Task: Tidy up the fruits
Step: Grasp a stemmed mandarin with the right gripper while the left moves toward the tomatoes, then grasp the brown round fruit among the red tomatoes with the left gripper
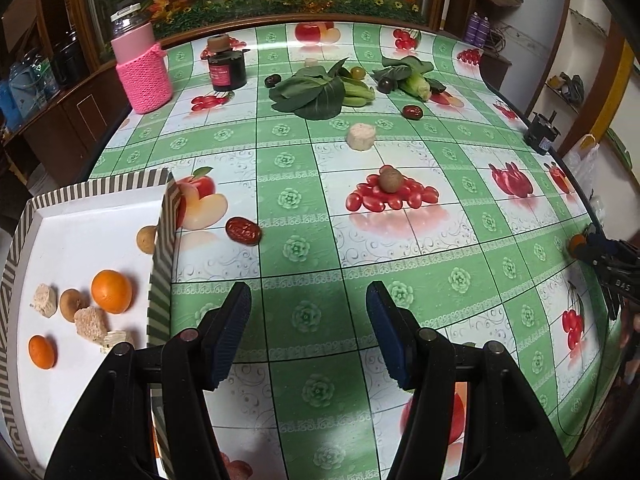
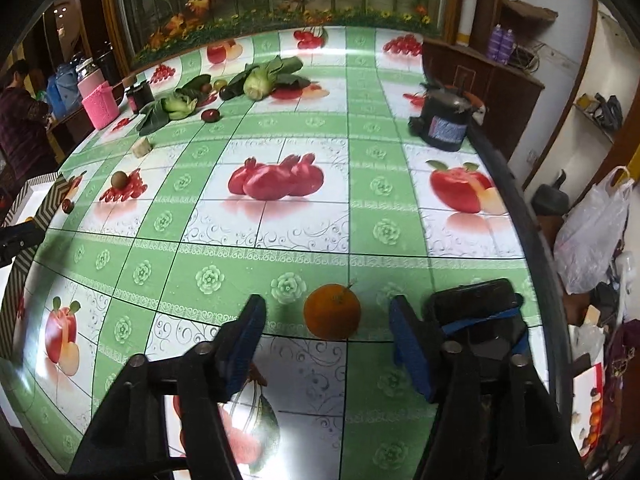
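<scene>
A white tray with a striped rim [image 1: 164, 240] lies at the table's left; in it are two oranges [image 1: 111, 291], brown round fruits and pale chunks. My left gripper [image 1: 308, 308] is open and empty over the cloth, right of the tray. A red date [image 1: 243, 231], a brown round fruit [image 1: 390, 179], a pale chunk [image 1: 361, 136] and another date [image 1: 412, 111] lie loose ahead. My right gripper [image 2: 328, 316] is open, its jaws either side of an orange [image 2: 332, 312] on the table, not touching it.
Leafy greens and small dark fruits [image 1: 320, 90] lie at the far side. A pink knit-sleeved jar [image 1: 140, 64] and a dark jar [image 1: 226, 65] stand far left. A black device [image 2: 446, 120] stands at the right edge. A person [image 2: 20, 120] stands far left.
</scene>
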Demonstrator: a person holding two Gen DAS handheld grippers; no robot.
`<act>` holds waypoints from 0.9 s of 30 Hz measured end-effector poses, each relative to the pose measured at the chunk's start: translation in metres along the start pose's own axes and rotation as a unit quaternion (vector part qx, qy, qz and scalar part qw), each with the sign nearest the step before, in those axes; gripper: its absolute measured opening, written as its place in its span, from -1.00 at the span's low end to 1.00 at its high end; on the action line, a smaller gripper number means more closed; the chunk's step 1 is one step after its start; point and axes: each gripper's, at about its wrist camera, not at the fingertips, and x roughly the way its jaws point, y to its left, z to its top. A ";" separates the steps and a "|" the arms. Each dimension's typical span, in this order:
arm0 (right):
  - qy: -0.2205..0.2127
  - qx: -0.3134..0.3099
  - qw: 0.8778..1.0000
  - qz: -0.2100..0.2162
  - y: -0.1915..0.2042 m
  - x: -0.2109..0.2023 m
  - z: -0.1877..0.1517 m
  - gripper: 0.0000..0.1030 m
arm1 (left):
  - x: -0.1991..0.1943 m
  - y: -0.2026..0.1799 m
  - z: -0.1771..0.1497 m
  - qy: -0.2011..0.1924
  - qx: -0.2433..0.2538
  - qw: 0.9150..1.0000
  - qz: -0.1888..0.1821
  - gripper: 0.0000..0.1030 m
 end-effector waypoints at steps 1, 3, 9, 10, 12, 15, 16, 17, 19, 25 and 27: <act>0.005 0.000 1.000 0.002 0.001 0.003 0.000 -0.09 | 0.001 -0.001 0.001 0.001 0.001 1.000 0.000 0.13; 0.015 0.001 1.000 0.004 0.000 0.010 0.001 -0.29 | 0.001 -0.001 0.002 0.001 0.001 1.000 0.000 0.13; 0.005 -0.008 0.999 0.034 0.013 0.005 0.012 -0.36 | 0.007 -0.004 0.011 0.008 0.001 1.000 -0.007 0.13; -0.003 -0.018 0.999 0.047 0.023 0.001 0.017 -0.36 | 0.009 -0.005 0.014 0.009 0.000 1.000 -0.008 0.13; -0.013 -0.033 0.997 0.070 0.040 -0.002 0.027 -0.36 | 0.013 -0.011 0.021 0.008 0.004 1.000 -0.012 0.13; -0.016 -0.065 0.993 0.094 0.073 0.003 0.041 -0.36 | 0.022 -0.023 0.033 0.011 0.016 1.000 -0.024 0.13; -0.017 -0.075 0.992 0.097 0.084 0.007 0.044 -0.36 | 0.026 -0.025 0.036 0.013 0.018 0.999 -0.029 0.13; -0.014 -0.081 0.991 0.103 0.093 0.011 0.047 -0.36 | 0.029 -0.027 0.039 0.015 0.019 0.999 -0.030 0.13; -0.012 -0.089 0.990 0.111 0.106 0.020 0.052 -0.36 | 0.037 -0.033 0.045 0.019 0.023 0.999 -0.031 0.13; -0.008 -0.089 0.987 0.137 0.128 0.037 0.057 -0.36 | 0.061 -0.045 0.060 0.029 0.030 0.998 -0.040 0.13; -0.009 -0.088 0.986 0.141 0.130 0.037 0.058 -0.36 | 0.068 -0.047 0.065 0.027 0.029 0.998 -0.041 0.13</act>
